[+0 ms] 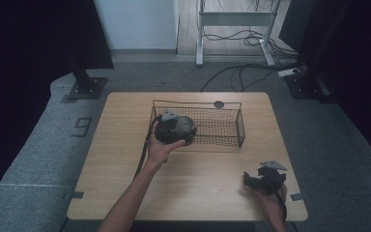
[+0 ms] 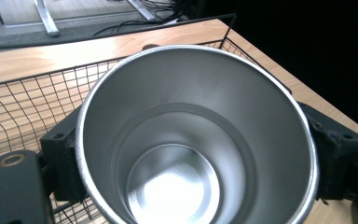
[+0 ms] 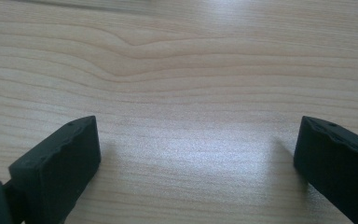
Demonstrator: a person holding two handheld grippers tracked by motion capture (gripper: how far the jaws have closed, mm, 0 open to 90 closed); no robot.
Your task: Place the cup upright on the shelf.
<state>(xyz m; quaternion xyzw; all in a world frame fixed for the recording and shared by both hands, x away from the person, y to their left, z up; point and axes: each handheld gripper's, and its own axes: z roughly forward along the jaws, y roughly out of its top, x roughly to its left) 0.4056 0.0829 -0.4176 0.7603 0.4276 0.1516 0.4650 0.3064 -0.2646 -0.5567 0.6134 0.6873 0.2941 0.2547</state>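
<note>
1. My left tool (image 1: 186, 129) is pinching a steel cup (image 2: 196, 135); in the left gripper view one black jaw presses each side of its wall, and the open mouth faces the camera, showing a bare, shiny inside.
2. In the high view I see the cup (image 1: 184, 126) held over the near left end of the wire basket (image 1: 232, 126), at the basket's front rim. I cannot tell whether it touches the mesh.
3. The basket stands on the far middle of the table (image 1: 125, 159); its mesh floor shows the wood beneath.
4. My left hand (image 1: 162, 151) grips the tool from the near side, with the forearm coming in from the bottom edge.
5. My right tool (image 1: 248, 180) sits low at the table's near right corner, well apart from the basket, held by my right hand (image 1: 273, 198).
6. In the right gripper view its jaws are spread wide, with bare wood grain between them.
</note>
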